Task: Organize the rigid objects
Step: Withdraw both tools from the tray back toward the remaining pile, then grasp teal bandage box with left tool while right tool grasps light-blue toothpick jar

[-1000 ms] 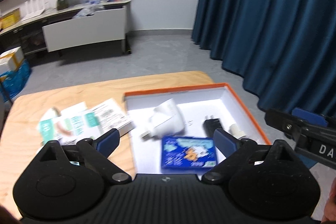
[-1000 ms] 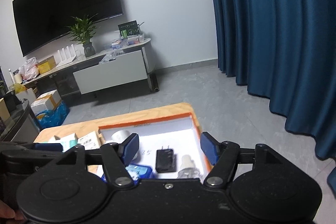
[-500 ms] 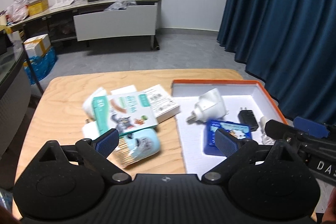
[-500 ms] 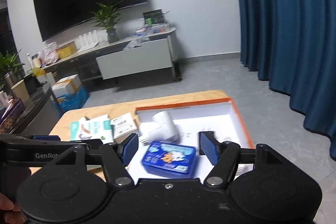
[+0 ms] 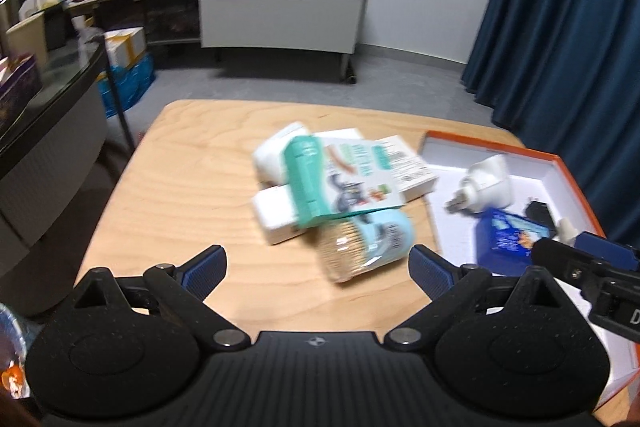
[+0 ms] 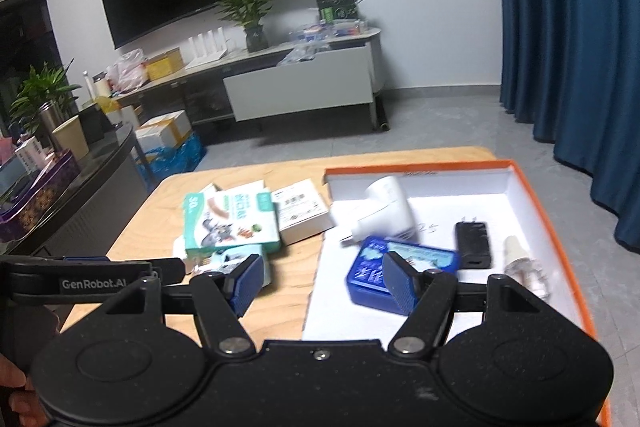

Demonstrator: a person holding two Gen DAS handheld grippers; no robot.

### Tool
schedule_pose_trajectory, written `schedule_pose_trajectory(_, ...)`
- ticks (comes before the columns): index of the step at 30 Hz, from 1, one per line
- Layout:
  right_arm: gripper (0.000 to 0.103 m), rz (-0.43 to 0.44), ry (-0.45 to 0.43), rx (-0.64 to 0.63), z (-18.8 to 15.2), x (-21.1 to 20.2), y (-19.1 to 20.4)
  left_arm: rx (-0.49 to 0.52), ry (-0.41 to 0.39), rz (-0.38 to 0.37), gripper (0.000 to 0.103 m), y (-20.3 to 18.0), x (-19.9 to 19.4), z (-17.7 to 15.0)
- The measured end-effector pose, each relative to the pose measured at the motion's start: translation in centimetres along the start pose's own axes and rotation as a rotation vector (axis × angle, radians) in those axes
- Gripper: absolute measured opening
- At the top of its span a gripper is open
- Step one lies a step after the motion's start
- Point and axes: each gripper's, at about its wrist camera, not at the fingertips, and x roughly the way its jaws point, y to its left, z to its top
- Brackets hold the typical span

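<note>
Partly sorted desk (image 5: 192, 163). The orange-rimmed tray (image 6: 560, 227) already holds a white plug (image 6: 384, 211), blue tin (image 6: 400, 267), black charger (image 6: 472, 239) and a small white bottle (image 6: 524, 267). Left to move, by this reading: a heap beside the tray, made up of a teal carton (image 5: 340, 183) lying over white boxes (image 5: 276, 215), a labelled box (image 5: 408, 171) and a swab tub (image 5: 364, 243). Left claw (image 5: 316, 263) and right claw (image 6: 320, 279) both hang above the desk with jaws spread and nothing between them. Roughly half appears done.
</note>
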Motion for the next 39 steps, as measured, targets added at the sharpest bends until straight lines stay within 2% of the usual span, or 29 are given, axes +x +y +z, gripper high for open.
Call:
schedule_pose_trajectory(11, 0.081, 0.068, 0.035, -0.036, -0.6, 1.8, 2.0, -0.079, 0.014, 0.053, 0.100, 4.3, 0.8, -0.5)
schedule_pose_trajectory(16, 0.090, 0.124, 0.071, -0.054, -0.6, 3.5, 3.2, -0.102, 0.020, 0.077, 0.100, 5.8, 1.1, -0.5)
schedule_pose_trajectory(22, 0.093, 0.178, 0.131, -0.113, -0.5, 6.6, 5.4, -0.111, 0.020, 0.100, 0.100, 7.0, 1.2, -0.4)
schedule_pose_trajectory(30, 0.101, 0.169, 0.178, -0.165, 0.1, 10.8, 7.2, -0.127, 0.017, 0.111, 0.100, 8.5, 1.7, 0.0)
schedule_pose_trajectory(33, 0.101, 0.145, 0.203, -0.196, 0.0, 12.4, 7.8, -0.136, 0.020, 0.102, 0.100, 8.7, 2.1, 0.1)
schedule_pose_trajectory(35, 0.091, 0.139, 0.207, -0.177, 0.0, 12.9, 7.4, -0.132, 0.020, 0.090, 0.100, 8.6, 2.3, 0.2)
schedule_pose_trajectory(39, 0.090, 0.124, 0.198, -0.133, -0.4, 11.9, 6.0, -0.107, 0.017, 0.061, 0.101, 7.7, 3.0, 0.5)
